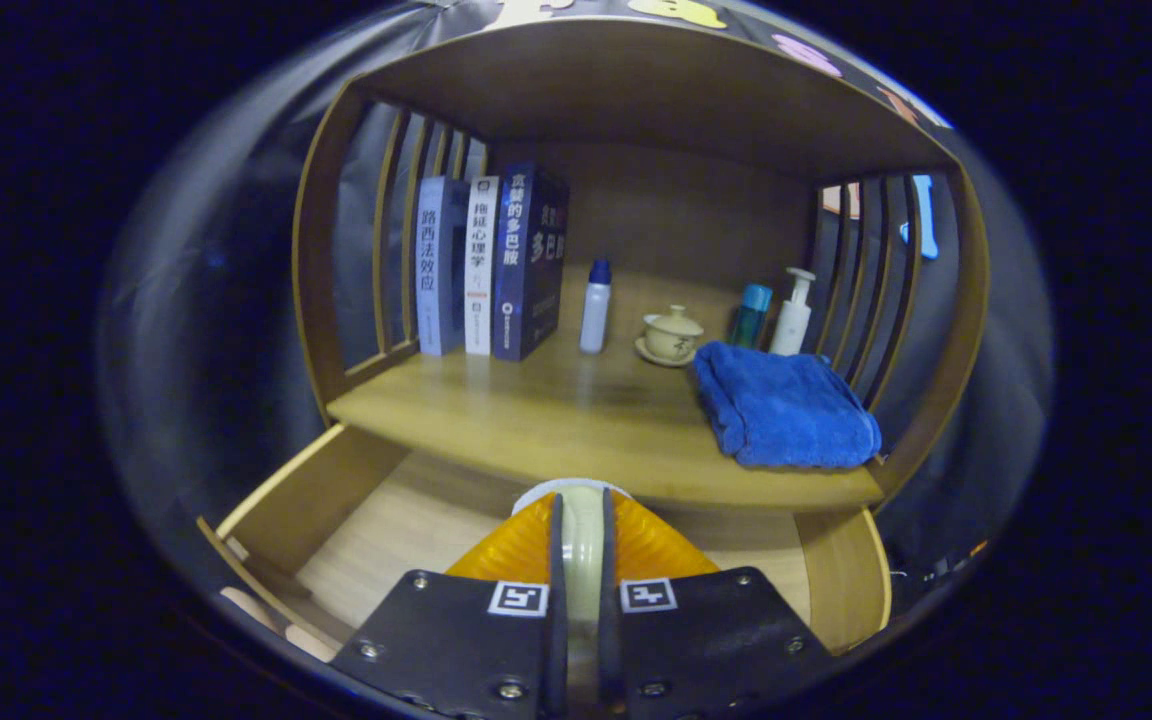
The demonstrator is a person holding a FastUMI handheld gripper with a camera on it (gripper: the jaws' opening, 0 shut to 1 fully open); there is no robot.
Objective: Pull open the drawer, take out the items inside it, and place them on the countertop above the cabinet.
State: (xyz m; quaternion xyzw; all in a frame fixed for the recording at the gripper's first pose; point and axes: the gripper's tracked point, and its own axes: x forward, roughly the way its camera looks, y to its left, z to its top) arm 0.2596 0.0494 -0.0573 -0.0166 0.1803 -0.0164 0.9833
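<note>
The gripper (576, 560) clamps both orange fingers (511, 550) on a pale, cream-white round item (580, 535), seen edge-on, held over the pulled-open drawer (306, 500). Just beyond lies the countertop (556, 420), carrying books (486, 265) and a blue towel (781, 405).

Your hand-held gripper (581, 560) shows black plates, each bearing a small black-and-white square marker, with orange fingers (511, 548) pressed on either side of a cream-white round item (582, 530). You see the open drawer (386, 530) in pale wood with visible grain, and the countertop (556, 420) above it in a warmer honey-brown. At the far left stand a pale blue book (433, 265), a white book (480, 265) and a dark navy book (526, 260). To their right are a white bottle with a blue cap (595, 308), a cream lidded cup (672, 335), a teal bottle (751, 315), a white pump bottle (792, 312) and a bright blue towel (786, 410).
</note>
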